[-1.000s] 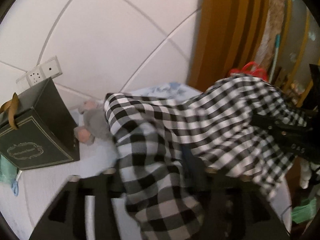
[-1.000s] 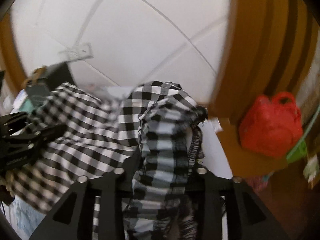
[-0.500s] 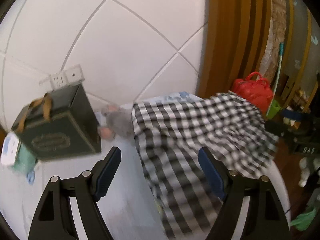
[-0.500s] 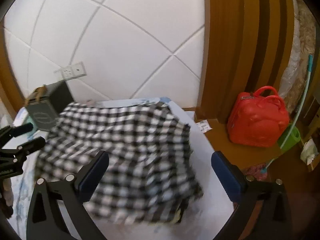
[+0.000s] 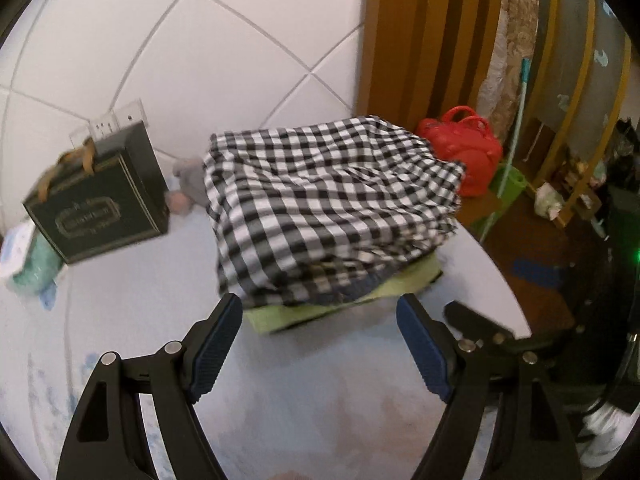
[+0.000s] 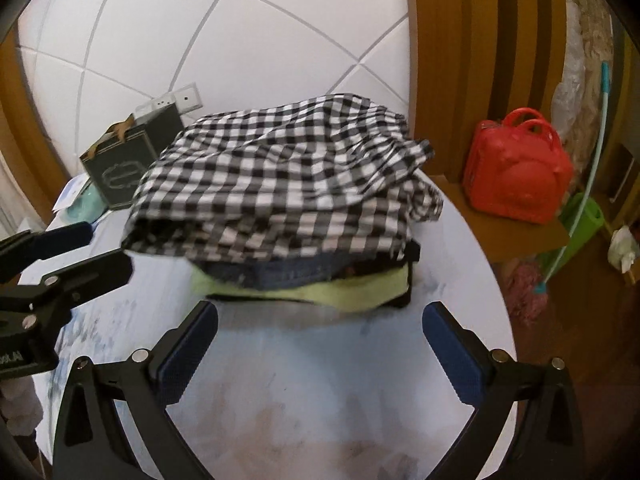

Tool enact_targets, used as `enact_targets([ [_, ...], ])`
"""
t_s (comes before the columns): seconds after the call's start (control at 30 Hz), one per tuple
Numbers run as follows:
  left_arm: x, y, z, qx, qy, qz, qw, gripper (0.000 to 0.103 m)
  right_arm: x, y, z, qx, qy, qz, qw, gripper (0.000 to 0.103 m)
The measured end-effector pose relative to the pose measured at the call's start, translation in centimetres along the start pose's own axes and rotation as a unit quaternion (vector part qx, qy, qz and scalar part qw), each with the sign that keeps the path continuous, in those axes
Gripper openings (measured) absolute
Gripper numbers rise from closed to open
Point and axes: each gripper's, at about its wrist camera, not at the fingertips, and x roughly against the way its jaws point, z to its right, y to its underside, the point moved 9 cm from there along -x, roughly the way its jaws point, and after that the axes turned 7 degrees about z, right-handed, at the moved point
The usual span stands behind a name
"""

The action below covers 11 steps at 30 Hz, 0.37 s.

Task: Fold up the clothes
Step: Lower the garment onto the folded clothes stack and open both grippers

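A folded black-and-white checked garment [image 5: 320, 208] [image 6: 280, 184] lies on top of a stack of folded clothes: a dark blue piece [image 6: 280, 274] and a lime green piece [image 5: 344, 304] [image 6: 352, 294] show under it. The stack sits on the white table [image 5: 320, 392] [image 6: 320, 380]. My left gripper [image 5: 320, 344] is open and empty, just in front of the stack. My right gripper [image 6: 320, 344] is open and empty, also in front of the stack. The left gripper also shows in the right wrist view [image 6: 60, 256], at the left.
A dark green gift bag [image 5: 100, 208] [image 6: 128, 168] stands at the back left, a grey plush toy [image 5: 192, 184] beside it. A red bag [image 5: 468, 156] [image 6: 520, 176] and a green mop [image 6: 576, 224] are off the table's right edge. A tiled wall is behind.
Both grippers let go of the checked garment and drew back. The garment dropped onto the stack and lies folded there.
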Motion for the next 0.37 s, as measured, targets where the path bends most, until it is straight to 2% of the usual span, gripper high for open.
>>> enact_targets([
  [0.23, 0.6, 0.3, 0.8, -0.017, -0.015, 0.008, 0.9997, 0.080, 1.4, 2.3, -0.4, -0.009, -0.004, -0.005, 1.000, 0.103],
  [0.37, 0.2, 0.5, 0.8, -0.014, -0.016, 0.001, 0.9998, 0.080, 1.2, 2.5, -0.4, -0.008, -0.002, -0.008, 1.000, 0.103],
])
